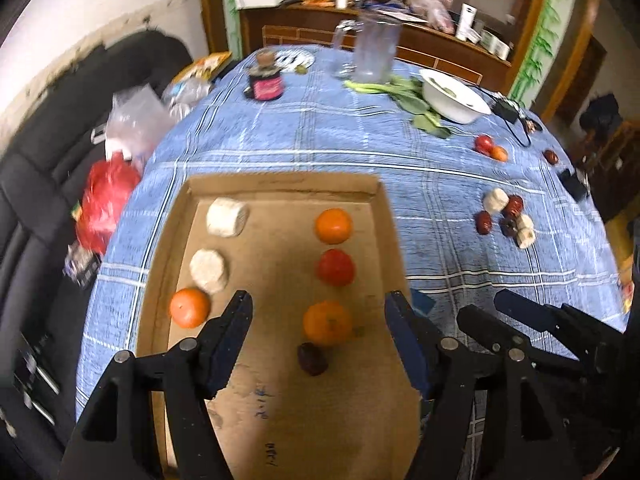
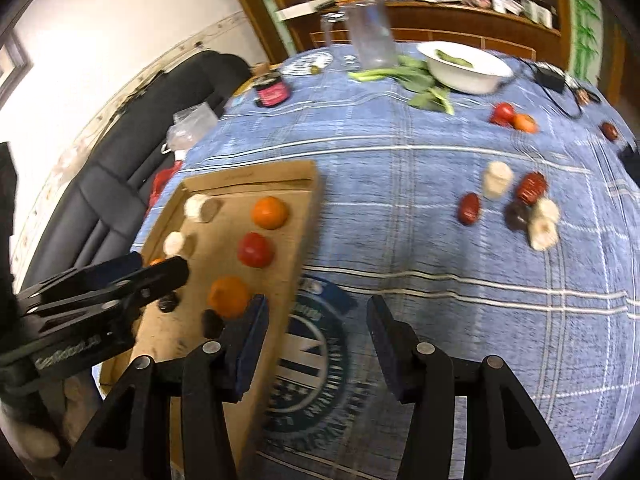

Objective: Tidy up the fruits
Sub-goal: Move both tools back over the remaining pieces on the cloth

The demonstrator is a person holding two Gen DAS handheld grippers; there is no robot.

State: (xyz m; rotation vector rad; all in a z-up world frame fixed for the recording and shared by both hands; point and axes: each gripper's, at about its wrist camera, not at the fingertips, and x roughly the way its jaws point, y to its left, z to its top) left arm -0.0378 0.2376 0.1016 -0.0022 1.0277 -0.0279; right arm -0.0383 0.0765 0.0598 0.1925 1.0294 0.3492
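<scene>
A shallow cardboard tray [image 1: 280,180] [image 2: 248,174] holds a row of an orange [image 1: 334,226], a tomato [image 1: 335,267], an orange [image 1: 327,322] and a dark date [image 1: 312,358]. Its left side has two white chunks [image 1: 227,216] and another orange [image 1: 189,307]. My left gripper [image 1: 319,298] [image 2: 160,264] hangs open over the tray, empty. Just right of the tray, my right gripper [image 2: 317,302] [image 1: 488,306] is open and empty above the blue cloth. Loose red dates [image 2: 531,187] and white chunks [image 2: 497,178] lie at the right, a tomato [image 2: 502,113] and small orange [image 2: 524,122] beyond.
At the table's far side stand a white bowl [image 1: 456,96] with greens beside it, a clear plastic jug [image 1: 376,52] and a dark jar [image 1: 265,80]. A black sofa [image 1: 48,184] with a red bag [image 1: 106,200] borders the table's left edge. A cable lies far right.
</scene>
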